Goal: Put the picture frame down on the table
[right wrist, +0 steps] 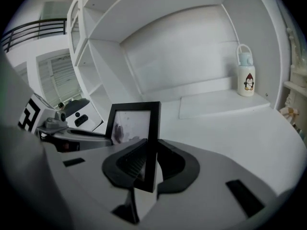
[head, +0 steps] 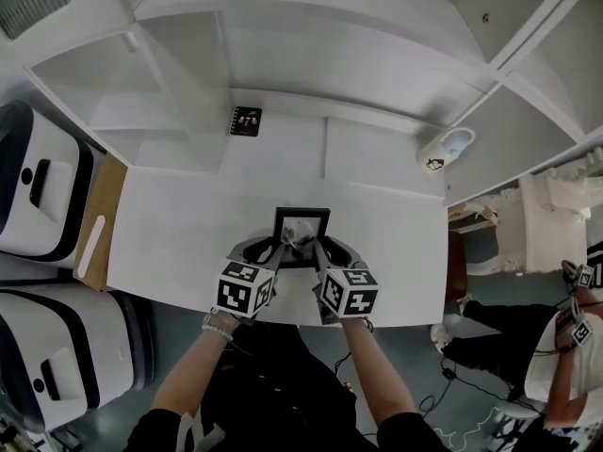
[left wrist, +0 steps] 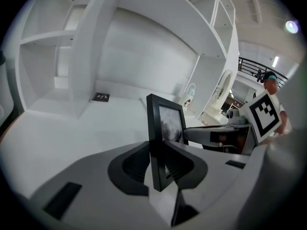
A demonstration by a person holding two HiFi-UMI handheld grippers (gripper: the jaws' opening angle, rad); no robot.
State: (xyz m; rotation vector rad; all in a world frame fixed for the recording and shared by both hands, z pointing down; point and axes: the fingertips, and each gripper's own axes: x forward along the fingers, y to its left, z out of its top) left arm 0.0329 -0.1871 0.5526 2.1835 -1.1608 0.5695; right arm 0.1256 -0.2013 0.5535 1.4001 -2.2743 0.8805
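Hardly legible: photo (right wrist: 130, 124) in picture frame (right wrist: 153, 128).

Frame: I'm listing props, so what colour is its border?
Black frame; the right gripper view shows it best.

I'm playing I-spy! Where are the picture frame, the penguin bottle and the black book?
Black rectangular picture frame (head: 302, 224), head view, glass front.
White penguin water bottle (right wrist: 247, 80), right gripper view, penguin picture.
Small black notebook (head: 246, 121), head view, cover.
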